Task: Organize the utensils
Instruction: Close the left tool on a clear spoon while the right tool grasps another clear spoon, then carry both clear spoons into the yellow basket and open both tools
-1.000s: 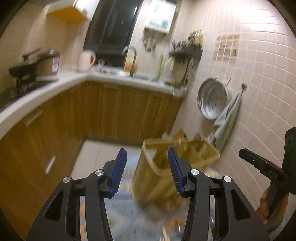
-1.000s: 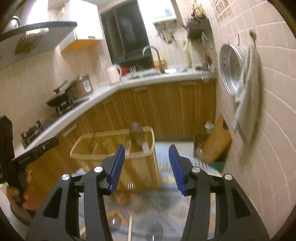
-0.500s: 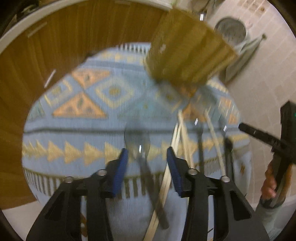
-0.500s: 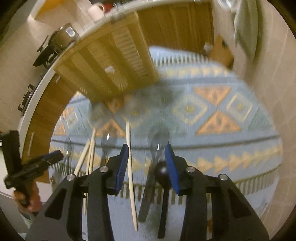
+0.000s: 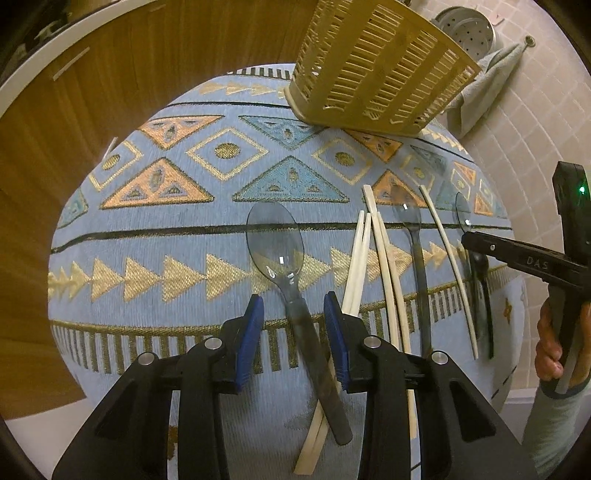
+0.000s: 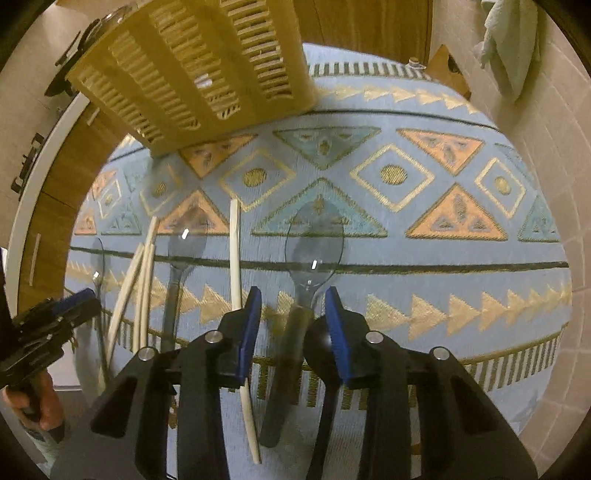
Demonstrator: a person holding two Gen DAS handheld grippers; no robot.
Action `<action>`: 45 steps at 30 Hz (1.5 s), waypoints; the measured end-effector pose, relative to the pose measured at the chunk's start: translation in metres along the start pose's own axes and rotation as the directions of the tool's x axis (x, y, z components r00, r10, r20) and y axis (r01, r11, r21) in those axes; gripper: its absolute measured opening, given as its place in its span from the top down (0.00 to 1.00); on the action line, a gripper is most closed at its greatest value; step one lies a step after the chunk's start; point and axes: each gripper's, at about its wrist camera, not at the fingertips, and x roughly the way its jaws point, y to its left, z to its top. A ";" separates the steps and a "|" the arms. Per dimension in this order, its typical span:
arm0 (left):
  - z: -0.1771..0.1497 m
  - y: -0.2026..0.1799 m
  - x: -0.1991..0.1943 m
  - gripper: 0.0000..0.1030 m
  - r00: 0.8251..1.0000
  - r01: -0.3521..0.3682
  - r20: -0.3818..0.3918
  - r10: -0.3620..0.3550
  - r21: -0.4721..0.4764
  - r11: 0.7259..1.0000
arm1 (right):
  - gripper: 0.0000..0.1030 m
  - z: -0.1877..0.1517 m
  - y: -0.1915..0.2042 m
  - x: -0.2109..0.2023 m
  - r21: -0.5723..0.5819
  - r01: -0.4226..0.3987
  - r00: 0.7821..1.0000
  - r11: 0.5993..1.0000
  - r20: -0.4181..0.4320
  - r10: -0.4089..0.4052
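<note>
1. Utensils lie loose on the patterned blue cloth point(image 5: 177, 236) in my left wrist view, none seen in the slatted yellow basket point(image 5: 376, 74) standing at the far edge. By my reckoning the sorting has hardly begun.
2. My left gripper point(image 5: 293, 325) hangs wide open and empty, its blue pads straddling the neck of a clear spoon point(image 5: 280, 254) without touching it. That spoon's dark handle crosses over a pair of pale chopsticks point(image 5: 356, 266), which may drag along when I lift.
3. Further right lie more chopsticks and another clear spoon point(image 5: 410, 225); my other hand point(image 5: 554, 343) holds its tool at the frame's edge. Wooden cabinets point(image 5: 110, 92), a hanging towel point(image 5: 484, 85) and a perforated metal pan point(image 5: 465, 27) ring the scene.
4. From the right wrist view, my right gripper point(image 6: 293, 321) is likewise open, holding nothing, its pads either side of a clear spoon point(image 6: 314, 243) whose handle is blurred.
5. A black spoon point(image 6: 321, 347) sits just under the right pad and a single chopstick point(image 6: 234, 254) runs beside the left one; either could get caught in the close.
6. The basket point(image 6: 207, 70) looms beyond, well apart from the row; everything here is left to move.
</note>
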 end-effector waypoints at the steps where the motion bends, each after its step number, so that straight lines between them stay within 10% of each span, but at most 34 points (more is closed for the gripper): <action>1: 0.002 -0.004 0.001 0.69 1.000 -0.010 0.000 0.010 0.009 1.000 | 0.70 -0.001 0.002 0.001 -0.007 0.011 1.000 1.000 0.005 -0.011; 22: 0.012 -0.032 0.013 0.91 0.975 -0.221 0.045 0.217 0.177 0.959 | 0.90 -0.002 0.024 0.007 -0.087 0.124 0.991 0.988 -0.041 -0.128; 31: 0.018 -0.017 -0.021 0.91 0.982 -0.025 0.188 0.017 0.039 0.999 | 0.90 0.000 0.020 -0.030 -0.060 -0.016 0.997 0.998 0.077 0.021; 38: 0.030 -0.028 -0.073 0.91 0.915 0.111 0.386 -0.119 0.043 0.993 | 0.90 0.005 0.037 -0.077 -0.127 -0.075 0.965 0.989 0.242 0.104; 45: 0.062 -0.046 -0.115 0.91 0.798 0.168 0.571 -0.192 0.095 0.981 | 0.90 0.024 0.049 -0.117 -0.174 -0.087 0.905 0.981 0.399 0.151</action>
